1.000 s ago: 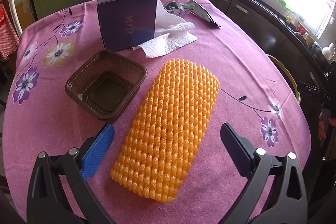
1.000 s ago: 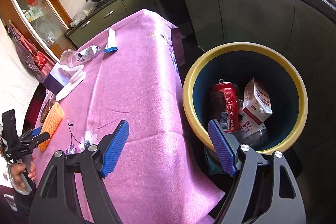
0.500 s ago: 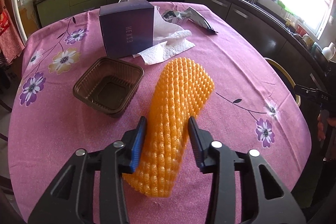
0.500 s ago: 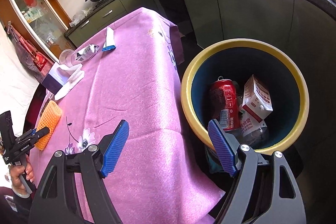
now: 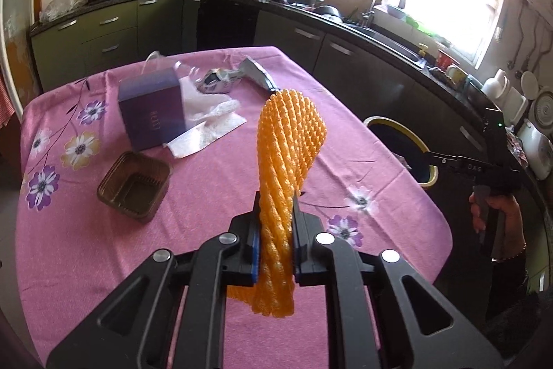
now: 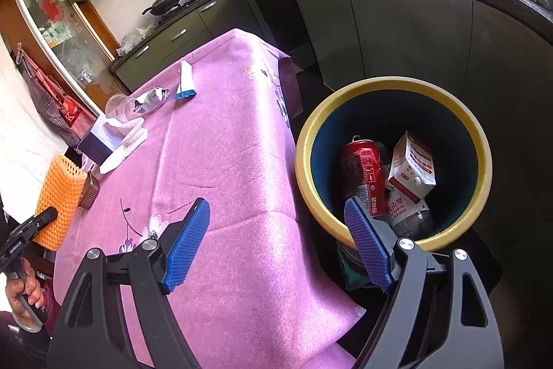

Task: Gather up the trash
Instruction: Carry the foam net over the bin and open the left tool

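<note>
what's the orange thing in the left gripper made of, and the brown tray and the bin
Orange sleeve: looks like soft foam netting, matte; its mesh squashes where the left gripper pinches it.
Brown tray: probably thin moulded plastic, slightly glossy and see-through, with ribbed walls.
Bin: likely hard plastic, smooth yellow rim with a sheen, dark blue inside; material not certain.

The orange foam net (image 5: 289, 140) looks squishy and bumpy, the pink tablecloth (image 5: 193, 217) is matt woven cloth, and the brown tray (image 5: 134, 185) is thin glossy plastic.
</note>
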Tool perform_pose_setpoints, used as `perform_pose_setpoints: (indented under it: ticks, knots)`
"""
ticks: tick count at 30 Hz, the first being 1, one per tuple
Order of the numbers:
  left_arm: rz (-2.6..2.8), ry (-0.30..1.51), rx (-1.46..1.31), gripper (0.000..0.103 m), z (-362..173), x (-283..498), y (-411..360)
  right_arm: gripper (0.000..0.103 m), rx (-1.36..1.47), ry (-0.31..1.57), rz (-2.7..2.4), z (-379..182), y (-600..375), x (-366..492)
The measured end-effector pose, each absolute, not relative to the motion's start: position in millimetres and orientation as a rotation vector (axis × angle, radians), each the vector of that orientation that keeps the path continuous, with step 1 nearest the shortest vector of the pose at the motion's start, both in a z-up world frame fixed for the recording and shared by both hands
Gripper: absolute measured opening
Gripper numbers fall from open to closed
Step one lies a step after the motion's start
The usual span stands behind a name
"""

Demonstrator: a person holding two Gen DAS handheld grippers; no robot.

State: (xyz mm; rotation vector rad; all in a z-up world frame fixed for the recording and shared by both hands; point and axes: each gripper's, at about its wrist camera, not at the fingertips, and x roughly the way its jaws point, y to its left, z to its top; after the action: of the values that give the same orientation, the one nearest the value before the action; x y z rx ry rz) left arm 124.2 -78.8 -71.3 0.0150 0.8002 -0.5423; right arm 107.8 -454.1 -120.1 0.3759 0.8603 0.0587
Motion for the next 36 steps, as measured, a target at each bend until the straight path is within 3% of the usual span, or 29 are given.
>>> perform_pose_setpoints:
  ticks: [11,20,25,26,30,36]
  knots:
    - [-0.849,0.830,0.126,0.013,-53.1,167.0,-225.7,0.081,0.342,0.737,-0.081,-82.3,-492.3,49.7]
    - [-0.981,1.003,0.196,0.013,-109.0,222.2,-393.8,0.082,0.415,0.689,-0.172,-81.9,-540.4,8.5]
    - [-0.906,1.072,0.193,0.014,-144.0,242.9,-446.7,0.082,0.453,0.701,-0.201,-90.1,-559.5,-2.3]
    - [-0.884,1.079,0.187,0.017,-149.6,247.0,-453.3,0.082,0.459,0.704,-0.205,-91.8,-562.6,-4.1]
    - [-0.820,1.116,0.158,0.060,-164.3,256.1,-462.9,0.082,0.479,0.712,-0.215,-98.4,-570.8,-7.2]
    - [-0.845,1.073,0.063,0.061,-138.1,235.4,-416.1,0.082,0.479,0.711,-0.190,-99.6,-566.2,-4.9]
